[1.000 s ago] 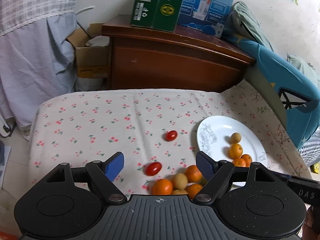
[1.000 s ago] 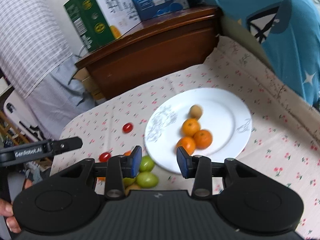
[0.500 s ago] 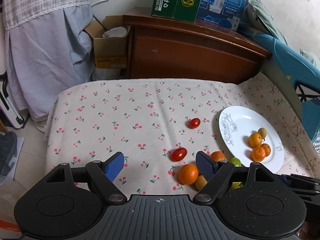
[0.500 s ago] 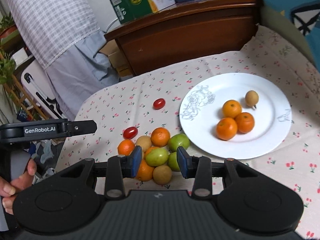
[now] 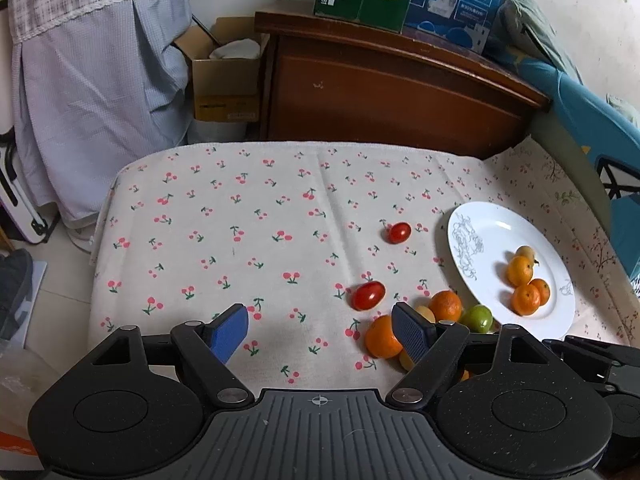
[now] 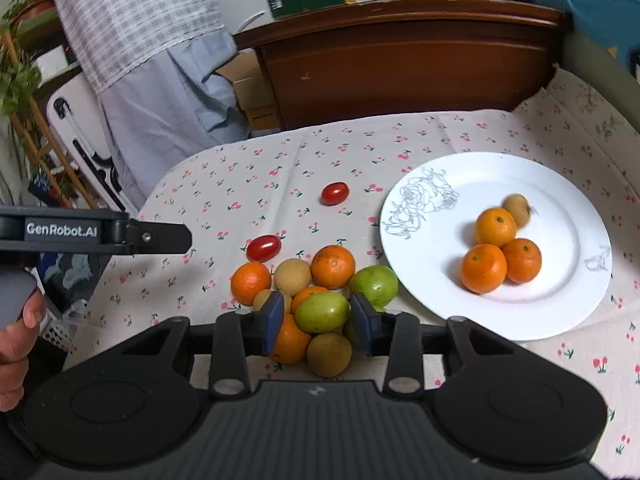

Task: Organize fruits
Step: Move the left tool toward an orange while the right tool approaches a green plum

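Observation:
A heap of small oranges, green fruits and brown fruits lies on the cherry-print cloth beside a white plate. On the plate are three oranges and one brown fruit. My right gripper hangs low over the heap, its jaws closing around a green fruit; a thin gap still shows at the left pad. My left gripper stands open over bare cloth, its right finger next to an orange. Two cherry tomatoes lie apart from the heap.
A dark wooden cabinet with cartons on top stands behind the table. A blue cushion is at the right, a draped cloth and a cardboard box at the left. A person's hand holds the left gripper.
My right gripper swung left from in front of the plate to the heap, came lower, and its jaws narrowed around the green fruit. The left gripper drifted slightly and stayed open.

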`<state>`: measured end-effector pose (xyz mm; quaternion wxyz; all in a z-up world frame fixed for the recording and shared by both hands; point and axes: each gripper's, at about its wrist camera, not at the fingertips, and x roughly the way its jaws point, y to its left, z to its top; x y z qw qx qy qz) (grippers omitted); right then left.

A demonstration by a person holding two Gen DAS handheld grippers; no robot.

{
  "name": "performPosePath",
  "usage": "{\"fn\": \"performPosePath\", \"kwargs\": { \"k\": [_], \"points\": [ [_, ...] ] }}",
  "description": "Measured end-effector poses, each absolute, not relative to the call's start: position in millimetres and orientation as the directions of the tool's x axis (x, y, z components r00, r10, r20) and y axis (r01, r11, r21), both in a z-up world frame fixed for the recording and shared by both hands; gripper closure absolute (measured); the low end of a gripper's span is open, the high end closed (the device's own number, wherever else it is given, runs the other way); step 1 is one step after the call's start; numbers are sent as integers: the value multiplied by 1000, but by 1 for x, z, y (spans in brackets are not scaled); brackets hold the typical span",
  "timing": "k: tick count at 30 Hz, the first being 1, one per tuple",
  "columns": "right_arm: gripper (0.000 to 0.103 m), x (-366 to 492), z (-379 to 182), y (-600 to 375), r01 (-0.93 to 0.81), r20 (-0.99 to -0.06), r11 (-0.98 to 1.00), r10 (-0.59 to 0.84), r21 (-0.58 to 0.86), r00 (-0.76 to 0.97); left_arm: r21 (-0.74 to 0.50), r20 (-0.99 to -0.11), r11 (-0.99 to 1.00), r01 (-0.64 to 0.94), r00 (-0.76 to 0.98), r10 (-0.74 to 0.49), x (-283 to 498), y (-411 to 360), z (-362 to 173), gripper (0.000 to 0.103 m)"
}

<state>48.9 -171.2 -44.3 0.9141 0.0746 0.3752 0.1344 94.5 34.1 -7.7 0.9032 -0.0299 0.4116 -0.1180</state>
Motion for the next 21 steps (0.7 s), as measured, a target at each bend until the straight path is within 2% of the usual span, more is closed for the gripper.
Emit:
{"fn": "performPosePath", "kwargs": {
  "k": [1,11,20,21],
  "points": [
    [73,49,-45,-170,-197,-668,952,305,235,679,-148,-738,971,189,633,-236,95,34,-9,23],
    [73,31,-36,-175,-200,-668,938,343,284,661,-121,-750,971,205,622,-225,95,29,-25,25],
    [73,7,-33,-180,-198,-676,929,365,314,640,-143,-735,946,291,609,-298,94,7,-34,27],
    [73,5,-33,-181,-198,-679,929,365,314,637,-147,-736,945,293,606,-302,95,6,-35,30]
  ]
}}
